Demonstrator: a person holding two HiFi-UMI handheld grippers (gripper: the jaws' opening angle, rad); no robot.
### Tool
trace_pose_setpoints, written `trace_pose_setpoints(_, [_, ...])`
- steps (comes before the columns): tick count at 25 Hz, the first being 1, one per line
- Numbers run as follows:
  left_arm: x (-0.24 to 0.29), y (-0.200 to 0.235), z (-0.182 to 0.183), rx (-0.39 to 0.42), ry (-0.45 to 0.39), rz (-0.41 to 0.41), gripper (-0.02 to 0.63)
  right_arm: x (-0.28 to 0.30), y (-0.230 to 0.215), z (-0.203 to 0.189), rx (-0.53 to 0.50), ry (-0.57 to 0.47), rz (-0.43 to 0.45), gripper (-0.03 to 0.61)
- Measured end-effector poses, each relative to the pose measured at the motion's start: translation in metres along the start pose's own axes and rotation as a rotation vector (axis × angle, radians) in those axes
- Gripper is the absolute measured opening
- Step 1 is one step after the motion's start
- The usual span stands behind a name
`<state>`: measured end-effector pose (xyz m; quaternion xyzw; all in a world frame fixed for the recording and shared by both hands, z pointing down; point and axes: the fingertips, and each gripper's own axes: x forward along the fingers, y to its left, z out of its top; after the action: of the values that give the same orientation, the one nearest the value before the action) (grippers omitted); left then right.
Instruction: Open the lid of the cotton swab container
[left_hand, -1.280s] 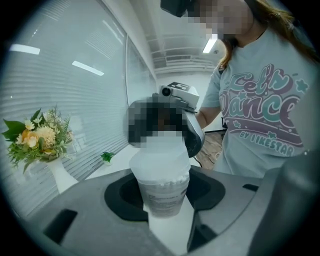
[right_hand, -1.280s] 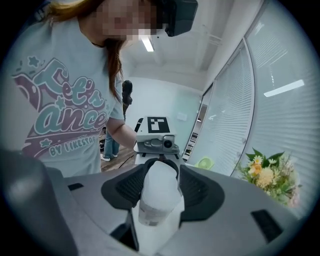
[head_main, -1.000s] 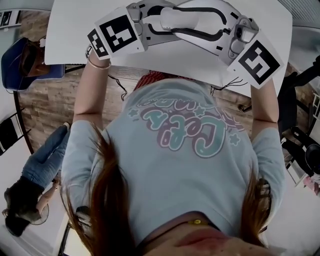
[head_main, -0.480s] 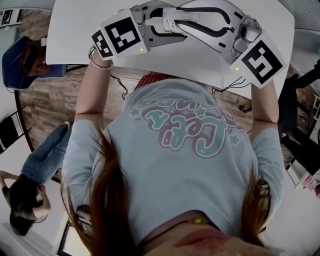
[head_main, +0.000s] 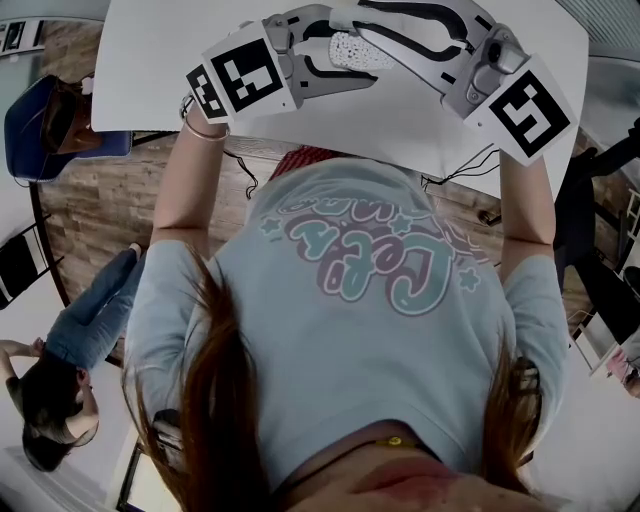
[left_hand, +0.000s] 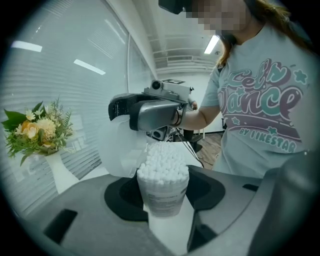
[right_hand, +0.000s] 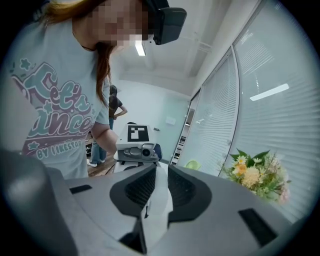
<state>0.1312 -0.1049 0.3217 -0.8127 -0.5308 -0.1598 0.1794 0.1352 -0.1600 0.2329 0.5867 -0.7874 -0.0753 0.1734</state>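
Note:
The cotton swab container (left_hand: 163, 192), a clear cup packed with white swabs (left_hand: 163, 162), stands upright between the jaws of my left gripper (left_hand: 165, 200), which is shut on it. Its top is uncovered. The translucent lid (left_hand: 120, 150) hangs off to the container's left, tilted, with my right gripper (left_hand: 118, 109) shut on its edge. In the right gripper view the lid (right_hand: 159, 200) is a thin sheet pinched between the two pads, whose jaws have just been closing on it. In the head view both grippers meet over the white table (head_main: 150, 60), around the swabs (head_main: 350, 45).
A white vase of flowers (left_hand: 37, 132) stands on the table by the window blinds, also in the right gripper view (right_hand: 255, 175). A blue chair (head_main: 40, 115) and a person (head_main: 60, 400) are on the floor to the left.
The lid has come off the container and the swabs now show. My right gripper has drawn up and away with the lid. The left gripper has kept still.

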Motion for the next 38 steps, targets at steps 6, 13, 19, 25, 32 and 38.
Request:
trace_pose_setpoints(6, [-0.002, -0.004, 0.002, -0.003, -0.051, -0.016, 0.199, 0.0, -0.006, -0.003, 0.04, -0.002, -0.018, 0.069])
trace_pose_setpoints(13, [0.001, -0.003, 0.016, -0.004, -0.122, -0.022, 0.199, -0.012, -0.02, -0.004, 0.085, -0.013, -0.055, 0.064])
trace_pose_setpoints(19, [0.0, -0.003, 0.03, 0.001, -0.2, -0.024, 0.198, -0.022, -0.032, -0.01, 0.113, 0.005, -0.127, 0.023])
trace_pose_setpoints(25, [0.001, -0.003, 0.039, -0.013, -0.253, -0.014, 0.198, -0.026, -0.036, -0.016, 0.133, 0.03, -0.122, 0.018])
trace_pose_setpoints(32, [-0.001, -0.001, 0.042, -0.008, -0.298, -0.01, 0.196, -0.025, -0.039, -0.019, 0.14, 0.051, -0.101, 0.017])
trace_pose_setpoints(38, [0.004, 0.0, 0.037, -0.046, -0.318, -0.005, 0.196, -0.024, -0.038, -0.02, 0.139, 0.037, -0.095, 0.025])
